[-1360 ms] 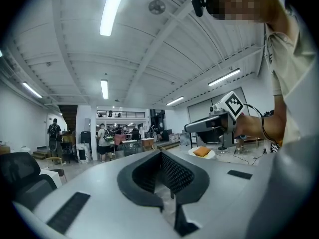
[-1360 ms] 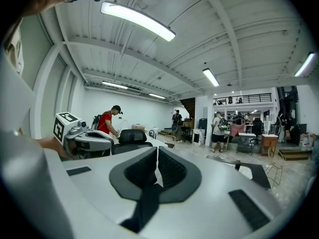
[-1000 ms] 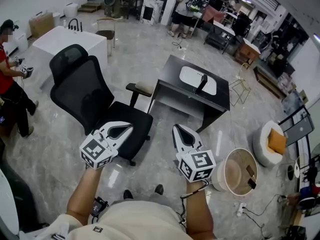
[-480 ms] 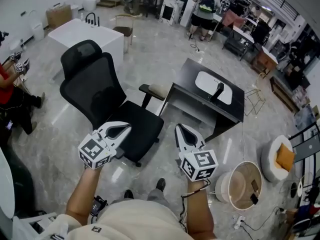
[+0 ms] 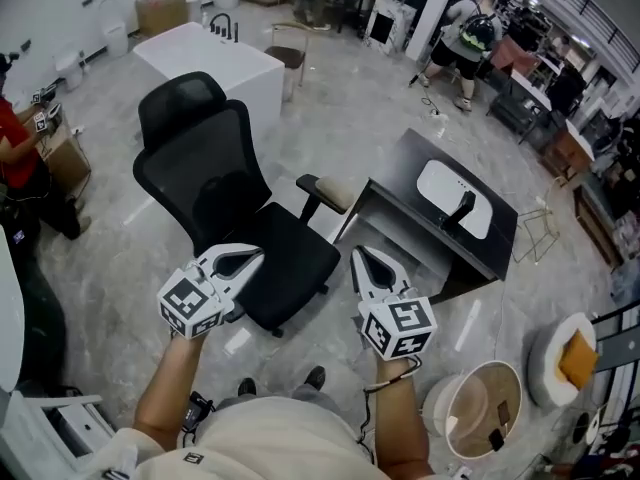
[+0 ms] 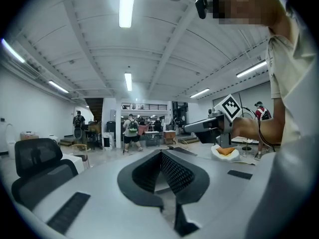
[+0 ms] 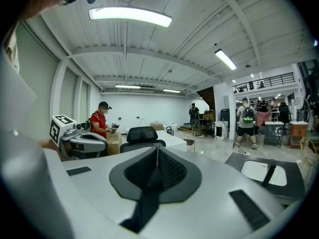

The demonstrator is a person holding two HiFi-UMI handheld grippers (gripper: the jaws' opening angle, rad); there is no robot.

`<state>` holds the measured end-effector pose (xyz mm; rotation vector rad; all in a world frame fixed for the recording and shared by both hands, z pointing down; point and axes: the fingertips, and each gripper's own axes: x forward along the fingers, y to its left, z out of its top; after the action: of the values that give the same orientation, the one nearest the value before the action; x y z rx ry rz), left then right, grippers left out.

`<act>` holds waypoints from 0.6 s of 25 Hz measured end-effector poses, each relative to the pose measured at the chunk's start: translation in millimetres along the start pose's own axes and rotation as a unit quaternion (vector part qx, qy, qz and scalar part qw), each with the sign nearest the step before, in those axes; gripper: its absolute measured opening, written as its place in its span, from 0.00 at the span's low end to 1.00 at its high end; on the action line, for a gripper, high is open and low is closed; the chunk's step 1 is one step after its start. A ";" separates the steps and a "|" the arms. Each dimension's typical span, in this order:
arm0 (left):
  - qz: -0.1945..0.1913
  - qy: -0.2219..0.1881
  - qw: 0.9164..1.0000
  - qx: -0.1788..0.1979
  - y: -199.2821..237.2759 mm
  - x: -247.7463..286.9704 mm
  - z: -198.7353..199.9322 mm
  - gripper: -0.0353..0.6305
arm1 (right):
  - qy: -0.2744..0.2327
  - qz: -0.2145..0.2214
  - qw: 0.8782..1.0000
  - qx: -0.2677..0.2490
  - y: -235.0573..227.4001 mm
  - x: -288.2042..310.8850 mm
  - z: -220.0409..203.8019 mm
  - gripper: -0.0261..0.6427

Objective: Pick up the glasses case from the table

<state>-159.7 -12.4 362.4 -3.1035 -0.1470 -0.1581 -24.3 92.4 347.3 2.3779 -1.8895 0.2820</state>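
At the far left stood one person in a red top [image 5: 12, 148], and beyond them one white block-shaped counter [image 5: 215, 60]. Right of that, one black office chair [image 5: 225, 203] sat on the grey marbled floor [image 5: 110, 268], its seat turned toward the desk.

Two grippers were held out near the bottom of the head view, side by side and well apart from each other. The left gripper [image 5: 260, 254] hung over the near edge of the chair seat; its own view showed the tips pressed together with nothing between them [image 6: 161, 154]. The right gripper [image 5: 355, 253] hovered over the floor between chair and desk, its jaws likewise pressed together and empty [image 7: 157, 148].

Farther right stood one black desk [image 5: 400, 173], carrying one white mat [image 5: 440, 180]. The glasses case [image 5: 462, 208] – one dark, oblong thing – lay on the right part of that mat, its near end reaching past the mat's edge. It was well apart from both grippers. The right gripper view showed the same case [image 7: 269, 174] on the mat, low at the right.

At the near right, two round things stood on the floor: one woven basket [image 5: 480, 408] and one white seat with an orange cushion [image 5: 568, 360].
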 end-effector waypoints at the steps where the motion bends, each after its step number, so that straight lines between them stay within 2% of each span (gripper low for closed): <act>1: 0.007 0.001 1.000 -0.001 -0.5 5.5 1.7 0.08 | 0.001 0.007 1.000 0.000 -6.9 2.6 2.1 0.08; 10: 0.069 0.010 0.998 -0.009 6.6 38.1 1.9 0.08 | 0.007 0.061 0.998 -0.006 -52.3 33.3 6.8 0.08; 15: 0.091 0.018 0.996 -0.008 -1.2 53.3 4.9 0.08 | 0.006 0.085 0.996 -0.002 -72.6 39.1 6.4 0.08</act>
<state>-106.6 -6.1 363.0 -3.1061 0.1381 -0.2117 55.4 70.5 352.0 2.2109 -2.0870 0.3042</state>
